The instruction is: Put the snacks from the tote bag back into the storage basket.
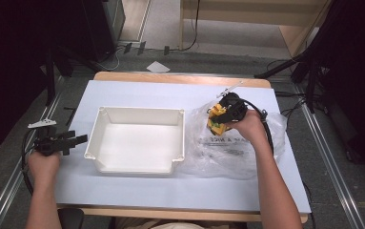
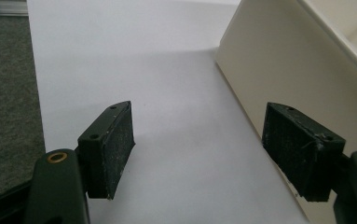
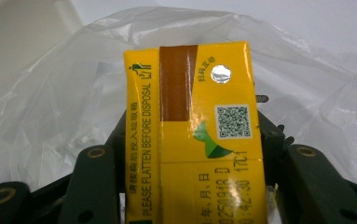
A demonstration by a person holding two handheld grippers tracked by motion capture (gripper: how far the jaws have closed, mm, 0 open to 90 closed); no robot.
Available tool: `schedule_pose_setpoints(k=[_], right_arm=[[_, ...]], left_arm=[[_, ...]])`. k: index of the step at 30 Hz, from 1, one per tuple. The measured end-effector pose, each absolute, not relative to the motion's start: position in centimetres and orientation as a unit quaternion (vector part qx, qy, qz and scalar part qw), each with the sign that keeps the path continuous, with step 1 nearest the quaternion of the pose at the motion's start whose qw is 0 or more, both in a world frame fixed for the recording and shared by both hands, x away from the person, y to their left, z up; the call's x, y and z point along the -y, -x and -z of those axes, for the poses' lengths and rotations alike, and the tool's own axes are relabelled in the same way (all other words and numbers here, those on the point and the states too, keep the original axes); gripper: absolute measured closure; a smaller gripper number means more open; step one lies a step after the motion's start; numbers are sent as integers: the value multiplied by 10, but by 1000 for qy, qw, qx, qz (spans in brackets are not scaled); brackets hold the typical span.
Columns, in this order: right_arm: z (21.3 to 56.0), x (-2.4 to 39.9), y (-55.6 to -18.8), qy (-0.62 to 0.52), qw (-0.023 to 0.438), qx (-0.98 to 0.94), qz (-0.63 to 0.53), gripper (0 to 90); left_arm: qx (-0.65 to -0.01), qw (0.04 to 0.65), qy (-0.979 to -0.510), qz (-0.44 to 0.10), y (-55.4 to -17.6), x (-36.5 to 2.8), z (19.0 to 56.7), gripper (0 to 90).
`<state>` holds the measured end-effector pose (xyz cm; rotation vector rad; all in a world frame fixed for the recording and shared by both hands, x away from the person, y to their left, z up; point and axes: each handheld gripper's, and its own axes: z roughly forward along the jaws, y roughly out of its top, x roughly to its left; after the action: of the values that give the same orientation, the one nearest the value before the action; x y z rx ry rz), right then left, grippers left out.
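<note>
The right gripper [image 1: 220, 117] is clamped on a yellow carton [image 3: 192, 135], which sits upright between its jaws with its top pointing away from the tool, over a clear plastic bag [image 1: 228, 148]. The left gripper [image 2: 204, 154] stands apart and empty, with the white bin [image 2: 278, 60] just beyond its right jaw.

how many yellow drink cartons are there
1: the yellow carton sits between the jaws of the right gripper, over the clear plastic bag right of the white bin. The crumpled bag could hide more.
</note>
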<state>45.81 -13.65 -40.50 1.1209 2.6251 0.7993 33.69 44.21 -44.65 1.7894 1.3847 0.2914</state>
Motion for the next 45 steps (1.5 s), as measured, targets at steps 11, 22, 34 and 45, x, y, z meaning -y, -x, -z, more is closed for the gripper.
schedule_pose_setpoints(k=[11,22,34,45], right_arm=[[403,135,-455,-371,101,-885,-262,521],[391,136,-452,-371,102,-882,-273,521],[371,133,-443,-360,101,-883,-282,522],[357,129,-434,-347,104,-888,-285,522]], left_arm=[[-551,418,-713,-115,-341,-440,447,264],[-551,418,-714,-115,-341,-439,447,265],[-551,415,-715,-113,-341,-439,447,265],[-551,415,-715,-113,-342,-439,447,265]])
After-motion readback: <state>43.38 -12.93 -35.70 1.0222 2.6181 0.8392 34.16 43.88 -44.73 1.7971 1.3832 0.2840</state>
